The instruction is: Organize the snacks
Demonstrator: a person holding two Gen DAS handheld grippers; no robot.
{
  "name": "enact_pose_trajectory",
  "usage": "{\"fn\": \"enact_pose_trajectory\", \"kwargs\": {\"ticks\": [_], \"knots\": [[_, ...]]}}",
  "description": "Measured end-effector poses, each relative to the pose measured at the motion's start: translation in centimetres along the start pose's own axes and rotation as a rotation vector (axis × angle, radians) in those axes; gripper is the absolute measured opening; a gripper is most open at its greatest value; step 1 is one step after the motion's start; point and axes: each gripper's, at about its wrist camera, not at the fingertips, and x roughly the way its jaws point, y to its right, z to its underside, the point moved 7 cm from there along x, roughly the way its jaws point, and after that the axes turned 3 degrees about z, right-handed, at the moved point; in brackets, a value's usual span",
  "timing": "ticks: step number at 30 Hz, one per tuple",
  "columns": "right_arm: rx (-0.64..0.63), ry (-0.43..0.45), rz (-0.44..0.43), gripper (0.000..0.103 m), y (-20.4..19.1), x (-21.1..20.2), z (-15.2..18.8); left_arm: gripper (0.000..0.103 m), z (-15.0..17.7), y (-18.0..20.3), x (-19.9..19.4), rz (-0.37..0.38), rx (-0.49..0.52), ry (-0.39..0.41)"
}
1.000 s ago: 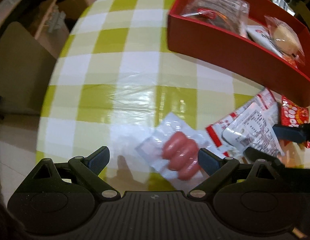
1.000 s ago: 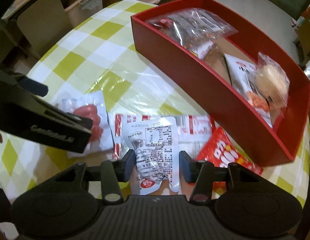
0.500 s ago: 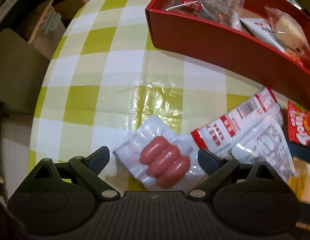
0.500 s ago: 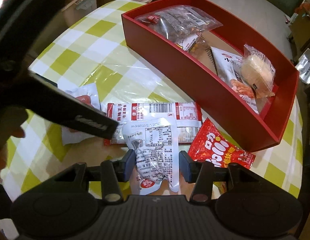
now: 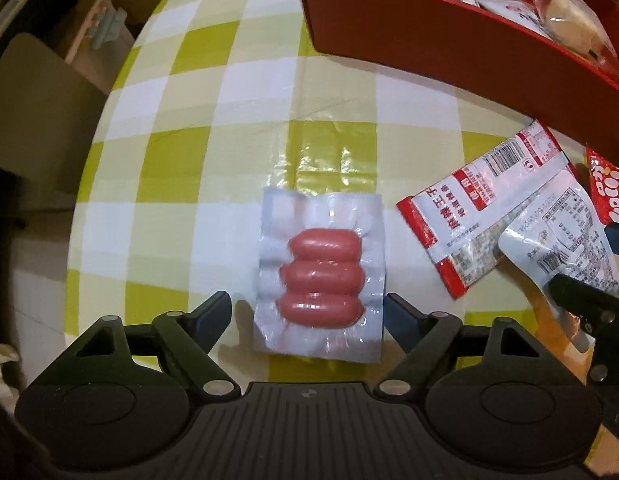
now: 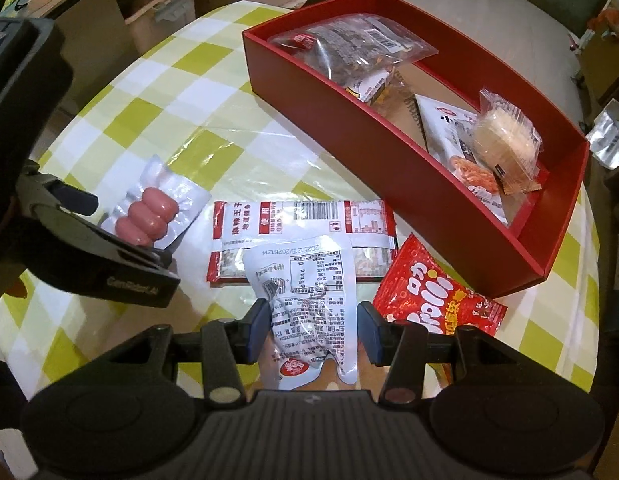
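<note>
A clear vacuum pack of three pink sausages (image 5: 321, 276) lies flat on the checked tablecloth, between the jaws of my left gripper (image 5: 307, 314). Those jaws are closing; the right pad is at the pack's edge and the left pad stands a little off it. In the right wrist view the same sausage pack (image 6: 147, 216) shows beside the left gripper's fingers (image 6: 89, 256). My right gripper (image 6: 314, 326) is shut on a white printed pouch (image 6: 305, 280), held by its lower part. The red box (image 6: 369, 152) stands behind with several snacks in it.
A long red-and-white packet (image 6: 301, 216) lies under the pouch's top edge, and a red snack bag (image 6: 433, 304) sits by the box's near corner. The table's rounded edge (image 5: 89, 184) runs left of the sausages, with a chair and cartons beyond.
My left gripper has shifted over the sausage pack, which now sits squarely between its jaws, and the jaws have narrowed. The right gripper keeps its hold on the pouch.
</note>
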Motion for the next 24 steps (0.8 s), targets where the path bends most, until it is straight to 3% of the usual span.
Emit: {"fn": "enact_pose_trajectory", "kwargs": {"ticks": [3, 7, 10, 14, 16, 18, 24], "knots": [[0.004, 0.001, 0.003, 0.055, -0.1, -0.1, 0.2, 0.094, 0.0, -0.2, 0.3, -0.021, 0.007, 0.008], [0.012, -0.012, 0.009, 0.055, -0.1, 0.3, 0.6, 0.096, -0.2, 0.2, 0.6, -0.005, -0.005, 0.016], [0.003, -0.035, 0.02, 0.055, -0.3, 1.1, 0.9, 0.09, -0.5, 0.3, 0.5, 0.016, -0.012, 0.019], [-0.001, -0.051, 0.027, 0.055, -0.3, 1.5, 1.2, 0.074, -0.1, 0.7, 0.1, 0.065, -0.007, 0.019], [0.008, -0.049, 0.033, 0.055, -0.1, 1.6, 1.4, 0.074, 0.0, 1.0, -0.1, 0.064, 0.007, 0.022], [0.011, -0.04, 0.042, 0.053, 0.0, 1.3, 1.5, 0.063, 0.2, 1.5, -0.4, 0.083, 0.016, 0.024], [0.024, -0.028, 0.039, 0.05, 0.0, 0.7, 1.8, 0.062, 0.8, 2.3, -1.0, 0.062, 0.055, 0.035]]}}
